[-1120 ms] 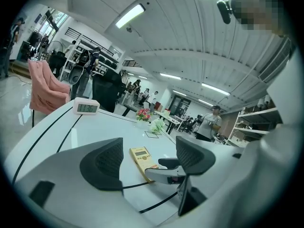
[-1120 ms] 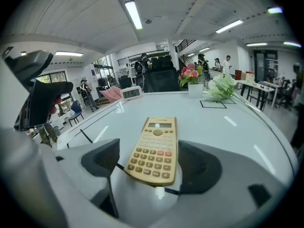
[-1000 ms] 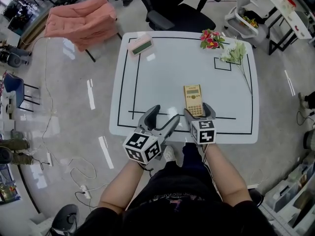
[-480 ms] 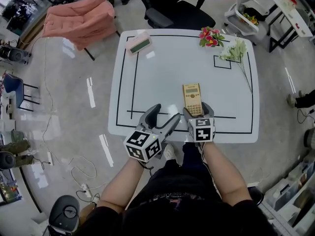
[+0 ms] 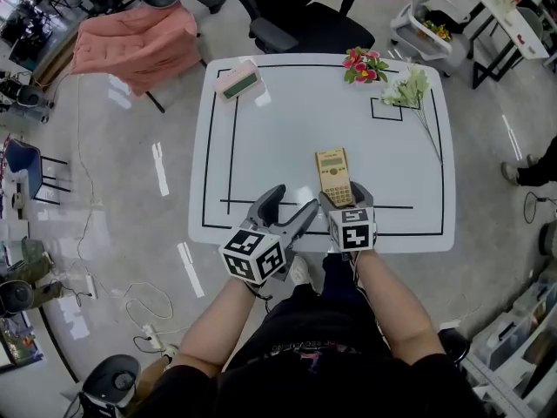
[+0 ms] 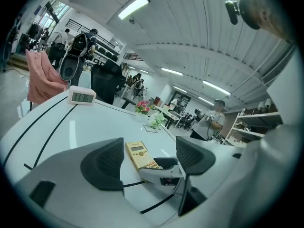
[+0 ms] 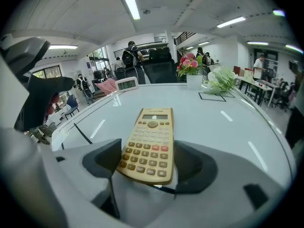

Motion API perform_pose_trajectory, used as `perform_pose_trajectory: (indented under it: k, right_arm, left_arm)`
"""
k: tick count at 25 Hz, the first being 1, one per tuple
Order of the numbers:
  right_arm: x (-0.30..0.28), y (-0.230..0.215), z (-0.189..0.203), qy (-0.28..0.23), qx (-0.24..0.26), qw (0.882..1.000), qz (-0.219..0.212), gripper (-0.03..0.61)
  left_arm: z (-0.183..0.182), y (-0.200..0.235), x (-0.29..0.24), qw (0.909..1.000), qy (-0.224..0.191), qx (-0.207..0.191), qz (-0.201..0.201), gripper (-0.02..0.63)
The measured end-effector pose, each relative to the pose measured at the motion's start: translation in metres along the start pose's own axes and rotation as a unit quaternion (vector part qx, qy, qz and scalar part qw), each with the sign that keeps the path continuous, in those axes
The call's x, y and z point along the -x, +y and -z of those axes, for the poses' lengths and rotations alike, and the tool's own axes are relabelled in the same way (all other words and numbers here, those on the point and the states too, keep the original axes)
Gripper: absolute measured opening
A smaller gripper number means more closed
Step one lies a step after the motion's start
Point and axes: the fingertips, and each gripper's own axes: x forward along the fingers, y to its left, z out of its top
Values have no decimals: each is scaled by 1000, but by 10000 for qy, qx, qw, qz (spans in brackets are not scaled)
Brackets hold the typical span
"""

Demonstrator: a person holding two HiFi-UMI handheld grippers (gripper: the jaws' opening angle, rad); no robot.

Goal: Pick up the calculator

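A yellow calculator lies face up on the white table, near its front edge. My right gripper straddles the calculator's near end, one pad on each long side. Its jaws have just been closing, and they stand wide with the pads close to the calculator's edges; I see no clear press. Left of it, my left gripper hovers open over the table's front edge with nothing between its fingers. The left gripper view shows the calculator beyond the jaws.
A pink desk clock stands at the far left corner. Red flowers and white flowers lie at the far right. Black tape lines mark the tabletop. A black office chair and a pink-draped chair stand behind the table.
The head view has shifted slightly, so the table sits a little higher in the picture. Both grippers and the calculator keep their places relative to each other.
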Motion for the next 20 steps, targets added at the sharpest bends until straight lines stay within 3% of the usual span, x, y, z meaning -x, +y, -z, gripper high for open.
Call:
perform_pose_trajectory:
  k: [12,20]
  right_arm:
    - [0,-2,-1,81,-103,9997,-189,341]
    - [2,-4,-2,136,-514,9969,-584,339]
  left_arm:
    - [21,17,-24,9989,366,287,-25,336]
    - [48,32,-53,9897,760,1202,140,323]
